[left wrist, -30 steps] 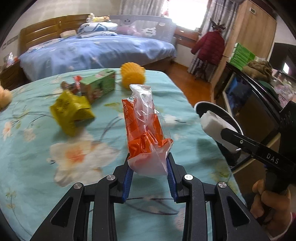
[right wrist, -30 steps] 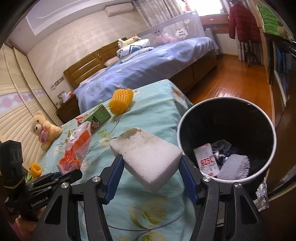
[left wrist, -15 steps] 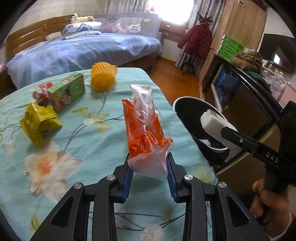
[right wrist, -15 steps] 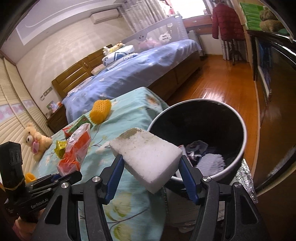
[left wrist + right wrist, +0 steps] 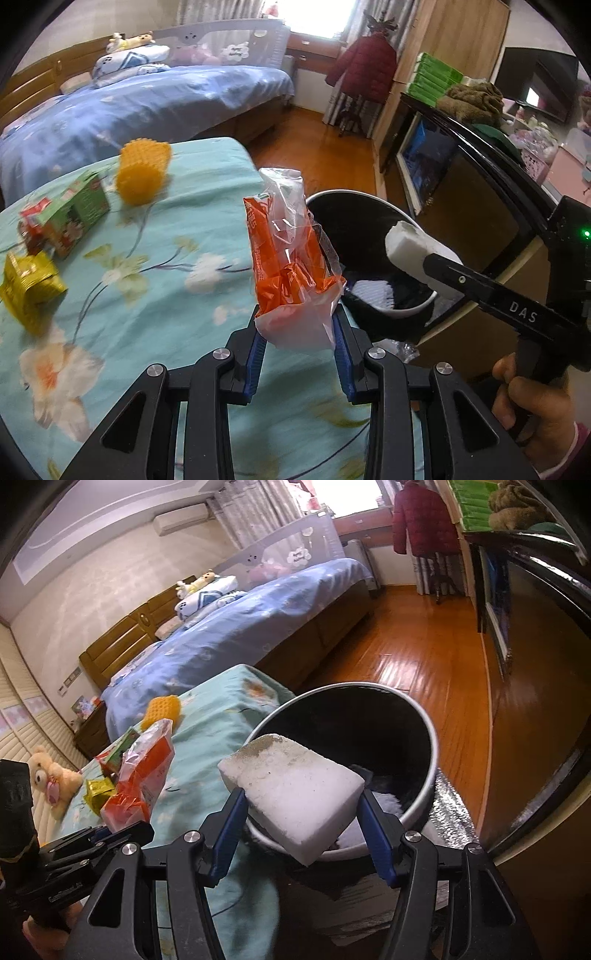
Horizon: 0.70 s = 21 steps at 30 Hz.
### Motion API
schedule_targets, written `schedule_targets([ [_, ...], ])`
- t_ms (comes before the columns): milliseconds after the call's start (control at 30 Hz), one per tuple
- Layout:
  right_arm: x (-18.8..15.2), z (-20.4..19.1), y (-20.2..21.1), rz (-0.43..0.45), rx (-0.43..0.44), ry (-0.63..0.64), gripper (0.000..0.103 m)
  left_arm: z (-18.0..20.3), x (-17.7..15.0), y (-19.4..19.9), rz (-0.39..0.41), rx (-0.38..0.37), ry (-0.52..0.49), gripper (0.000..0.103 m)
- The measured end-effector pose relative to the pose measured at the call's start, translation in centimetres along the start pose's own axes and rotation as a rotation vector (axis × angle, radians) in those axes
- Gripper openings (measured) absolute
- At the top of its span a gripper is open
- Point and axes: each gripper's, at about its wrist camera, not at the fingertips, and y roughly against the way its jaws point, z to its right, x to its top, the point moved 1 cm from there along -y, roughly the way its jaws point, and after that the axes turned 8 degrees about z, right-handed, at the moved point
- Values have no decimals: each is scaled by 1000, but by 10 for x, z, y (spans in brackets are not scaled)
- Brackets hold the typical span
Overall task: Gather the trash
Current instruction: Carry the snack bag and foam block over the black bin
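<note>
If I let go of the white foam block (image 5: 291, 797) too soon, I judge it could strike the pale rim of the round black trash bin (image 5: 434, 746) and bounce onto the wooden floor (image 5: 424, 657), because in the right wrist view the block hangs over the near rim, not clearly over the middle of the opening. My right gripper (image 5: 301, 830) has its jaws about half open and pressed on the two sides of that block, so the grip looks firm; the grey dirty end of the block points away from me.

My other worry is the crumpled orange and clear plastic wrapper (image 5: 291, 266). My left gripper (image 5: 299, 339) has its jaws narrow and pinched on the white lower end only, with most of the wrapper standing up loose above them. Light film like that may cling to a pad or drift sideways when released, I think, and fall on the flowered teal cloth of the tabletop (image 5: 166, 295) near its right edge, or down the gap beside the bin. From the left wrist view the wrapper sits at the bin's left side, and I cannot tell whether it is over the opening.

Both hands arriving at one bin could also knock together. Away from the bin, the yellow ribbed cylinder (image 5: 144, 171), green carton (image 5: 74, 218) and gold foil packet (image 5: 29, 291) lie uncollected on the cloth
</note>
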Motion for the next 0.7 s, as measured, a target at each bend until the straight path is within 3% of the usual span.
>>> schedule_targets([
  [433,12,27,-12,-21,-44,-30,62,22,21,-43,-57,-42,-47,33],
  [700,18,30,-20,-39,-54,-24,62,33,31,-68,-64,-31,-80,33],
])
